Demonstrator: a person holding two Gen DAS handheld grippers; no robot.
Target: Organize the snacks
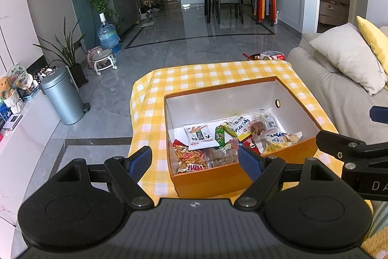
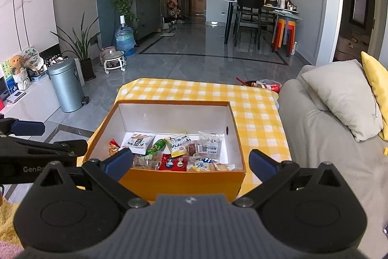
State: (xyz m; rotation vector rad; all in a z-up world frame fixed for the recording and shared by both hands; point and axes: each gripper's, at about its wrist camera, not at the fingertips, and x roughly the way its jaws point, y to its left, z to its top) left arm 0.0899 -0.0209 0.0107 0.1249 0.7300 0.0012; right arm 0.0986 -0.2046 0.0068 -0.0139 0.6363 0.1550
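An orange box (image 1: 211, 180) with a white inside stands on the yellow checked tablecloth (image 1: 194, 75). Several snack packets (image 1: 200, 137) lie in its near half; the far half is bare. The box also shows in the right wrist view (image 2: 184, 180), with the same packets (image 2: 138, 141) inside. My left gripper (image 1: 195, 163) is open and empty, held just before the box's near wall. My right gripper (image 2: 191, 163) is open and empty, also at the box's near edge. The right gripper shows at the right of the left wrist view (image 1: 344, 145).
A grey sofa (image 2: 322, 137) with a grey pillow (image 2: 339, 94) flanks the table on the right. A bowl and a red can (image 2: 266, 84) sit beyond the table's far right corner. A metal bin (image 2: 66, 86) stands on the floor to the left.
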